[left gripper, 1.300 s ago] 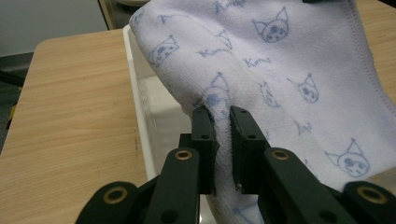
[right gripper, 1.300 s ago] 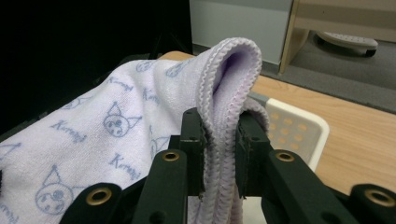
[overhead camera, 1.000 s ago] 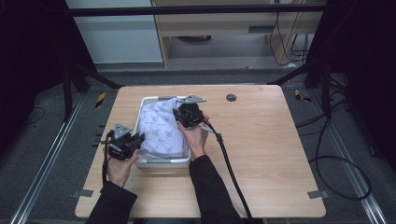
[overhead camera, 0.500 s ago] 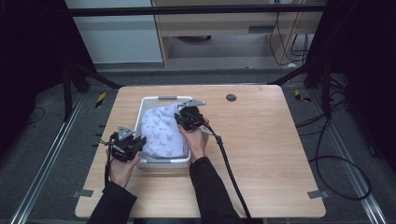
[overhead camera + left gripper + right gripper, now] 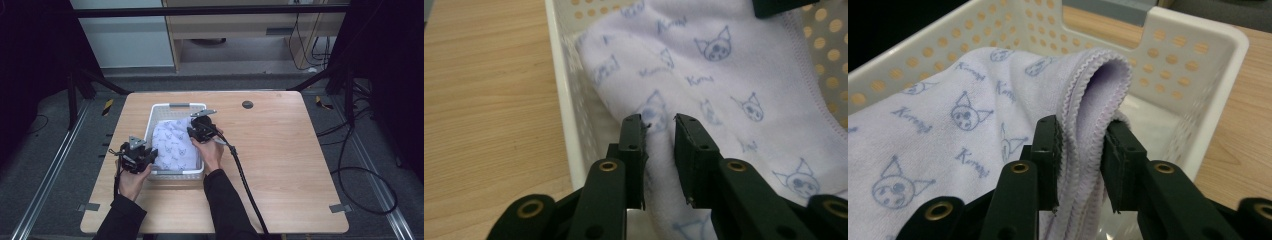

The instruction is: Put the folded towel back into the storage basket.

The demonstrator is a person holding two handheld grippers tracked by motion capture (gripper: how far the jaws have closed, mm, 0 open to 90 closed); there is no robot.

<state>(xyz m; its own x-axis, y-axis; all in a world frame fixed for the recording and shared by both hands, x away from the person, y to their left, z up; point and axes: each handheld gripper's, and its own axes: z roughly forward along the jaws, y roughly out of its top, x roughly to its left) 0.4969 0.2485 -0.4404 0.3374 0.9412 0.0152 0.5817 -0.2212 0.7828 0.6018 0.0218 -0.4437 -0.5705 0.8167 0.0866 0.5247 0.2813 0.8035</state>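
Fingers (image 5: 633,145) of our left gripper (image 5: 659,122) are standing a narrow gap apart, having just been opening. A fold of the lavender cloth (image 5: 724,75) is lying between them without being pinched, low in the centre of the left gripper view. Our right gripper (image 5: 1082,125) has likewise just been opening its jaws; the doubled, stitched hem of the cloth is still sitting between its fingers (image 5: 1048,145), brushing them loosely at the bottom centre of that frame, and we cannot tell whether any pressure remains.

Seen from the high view, the cloth (image 5: 175,145), printed with small cat faces, is lying inside the white perforated basket (image 5: 179,106), left of the frame's centre on the wooden table (image 5: 300,165). Our left gripper (image 5: 136,156) is hovering at the basket's lower left corner, while our right gripper (image 5: 200,127) is sitting at its right rim, slightly higher in the frame.
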